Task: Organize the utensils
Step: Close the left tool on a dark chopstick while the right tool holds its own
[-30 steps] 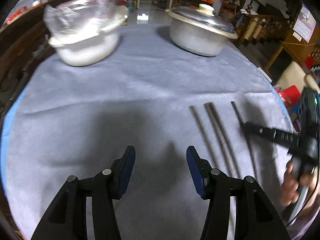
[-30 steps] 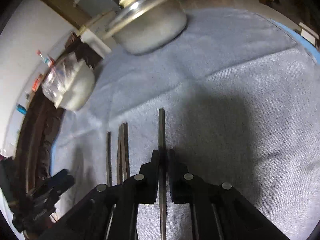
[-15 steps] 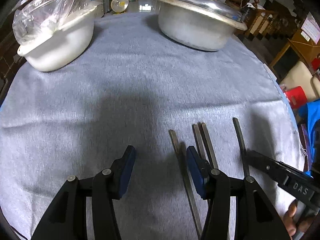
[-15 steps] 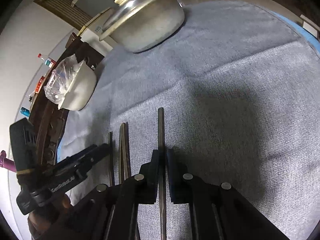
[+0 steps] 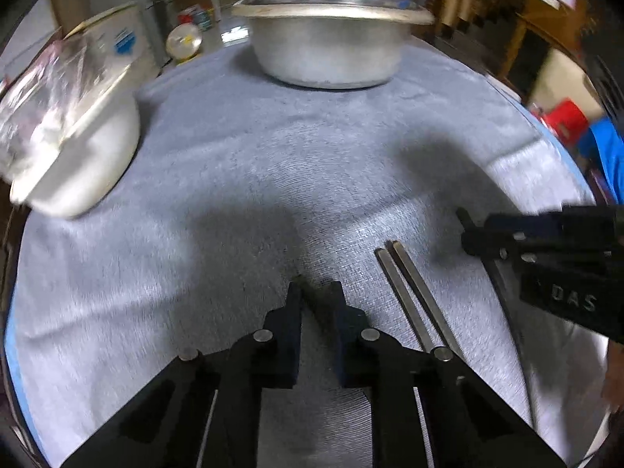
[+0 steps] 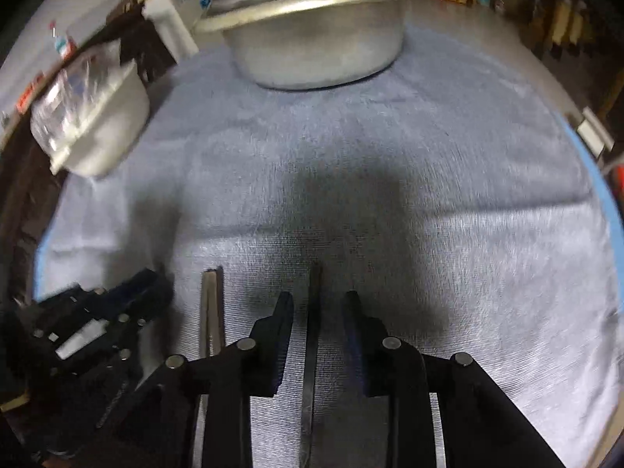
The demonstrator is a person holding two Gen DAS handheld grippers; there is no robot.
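Several dark metal chopsticks lie on a grey cloth. In the left wrist view my left gripper has its jaws nearly closed around the leftmost chopstick, whose tip shows between the fingers. A pair of chopsticks lies just right of it. My right gripper enters from the right. In the right wrist view my right gripper is open, with a single chopstick lying between its fingers on the cloth. The pair lies to its left, and my left gripper beyond that.
A lidded aluminium pot stands at the back of the round table. A white bowl covered in plastic wrap stands at the left. The table's blue edge curves down the right side. The pot and bowl also show in the right wrist view.
My left gripper moved right over the leftmost chopstick and closed from wide open. My right gripper opened and let go of the chopstick it held.
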